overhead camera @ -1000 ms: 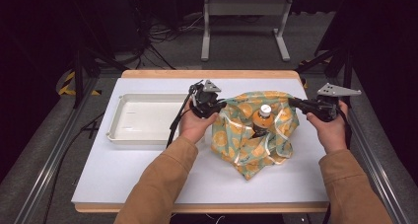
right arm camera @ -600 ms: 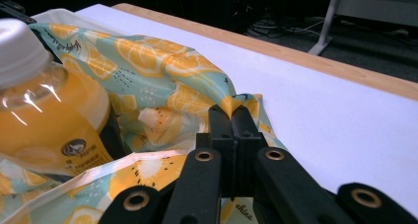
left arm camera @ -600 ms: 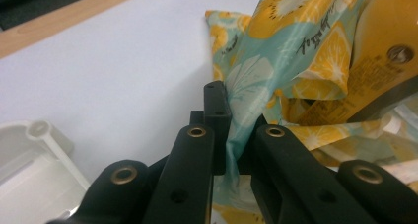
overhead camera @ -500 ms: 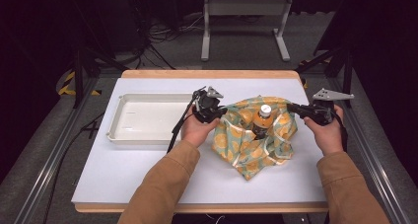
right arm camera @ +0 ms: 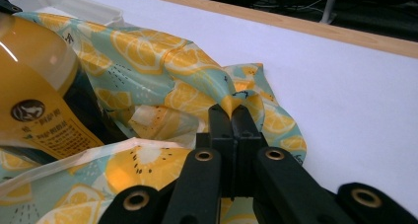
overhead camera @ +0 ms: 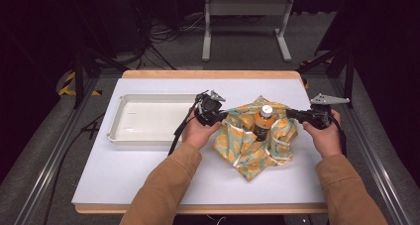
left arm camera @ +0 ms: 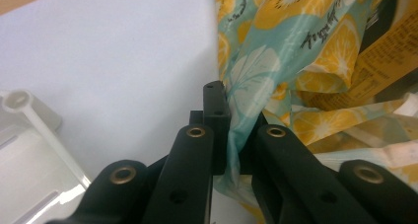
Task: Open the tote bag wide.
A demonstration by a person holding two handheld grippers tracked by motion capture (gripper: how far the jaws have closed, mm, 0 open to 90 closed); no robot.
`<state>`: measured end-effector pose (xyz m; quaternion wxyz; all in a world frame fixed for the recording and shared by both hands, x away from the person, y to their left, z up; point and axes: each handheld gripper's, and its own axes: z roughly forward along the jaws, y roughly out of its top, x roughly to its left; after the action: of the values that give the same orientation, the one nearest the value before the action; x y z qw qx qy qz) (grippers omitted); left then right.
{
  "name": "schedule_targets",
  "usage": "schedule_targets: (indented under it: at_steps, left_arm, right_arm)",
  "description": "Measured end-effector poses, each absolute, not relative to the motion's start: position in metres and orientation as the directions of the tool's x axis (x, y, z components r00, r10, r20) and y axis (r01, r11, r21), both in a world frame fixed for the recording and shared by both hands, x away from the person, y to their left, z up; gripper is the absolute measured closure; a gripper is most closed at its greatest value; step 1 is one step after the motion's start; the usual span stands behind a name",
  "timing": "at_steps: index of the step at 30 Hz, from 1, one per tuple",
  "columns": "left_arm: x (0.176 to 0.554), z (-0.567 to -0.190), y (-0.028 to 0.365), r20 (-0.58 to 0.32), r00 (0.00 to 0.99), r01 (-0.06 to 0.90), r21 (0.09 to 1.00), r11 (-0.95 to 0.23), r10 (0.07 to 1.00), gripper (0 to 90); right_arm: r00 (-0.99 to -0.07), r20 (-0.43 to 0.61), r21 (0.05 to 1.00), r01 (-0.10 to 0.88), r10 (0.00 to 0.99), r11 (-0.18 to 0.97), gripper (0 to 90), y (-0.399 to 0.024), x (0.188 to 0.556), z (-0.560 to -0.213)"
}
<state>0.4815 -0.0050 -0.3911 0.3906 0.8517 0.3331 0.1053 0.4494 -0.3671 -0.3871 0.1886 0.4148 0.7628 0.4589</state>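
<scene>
Both claws are pinching the lemon-print bag [overhead camera: 257,140]: left gripper [overhead camera: 221,117] on its left edge, right gripper [overhead camera: 293,114] on its right edge. Script lettering on the teal-and-yellow fabric is proving unreadable. Inside, an orange bottle [overhead camera: 262,122] is standing upright, showing a dark round emblem; beside it, a white tray [overhead camera: 148,138] is sitting on the table [overhead camera: 148,180].

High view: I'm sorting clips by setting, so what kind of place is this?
Probably a lab or recording workspace: a white-topped table on dark flooring, loose cables behind it, and metal frame rails alongside.
</scene>
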Motion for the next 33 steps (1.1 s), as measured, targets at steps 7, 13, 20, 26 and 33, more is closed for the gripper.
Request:
schedule_targets:
  at_steps: [7,13,20,26,33]
  left_arm:
    - [0.482,-0.397,-0.005,-0.081,0.752,0.497,0.723,-0.481,0.655,87.6]
    - [0.483,-0.402,-0.006,-0.08,0.753,0.511,0.696,-0.504,0.653,87.0]
    - [0.483,-0.407,-0.008,-0.066,0.749,0.522,0.672,-0.526,0.659,86.8]
    - [0.484,-0.409,-0.009,-0.068,0.75,0.526,0.665,-0.53,0.658,86.0]
    - [0.485,-0.413,-0.011,-0.081,0.75,0.548,0.633,-0.547,0.656,85.5]
  right_arm:
    - [-0.578,0.092,0.843,0.478,0.811,0.245,90.0,-0.366,0.451,-0.393]
    - [-0.576,0.081,0.831,0.49,0.813,0.264,90.0,-0.366,0.451,-0.402]
    - [-0.568,0.078,0.813,0.511,0.819,0.277,90.0,-0.364,0.45,-0.409]
    - [-0.558,0.084,0.802,0.529,0.826,0.276,90.0,-0.365,0.45,-0.415]
    - [-0.548,0.089,0.795,0.542,0.832,0.272,89.4,-0.366,0.449,-0.419]
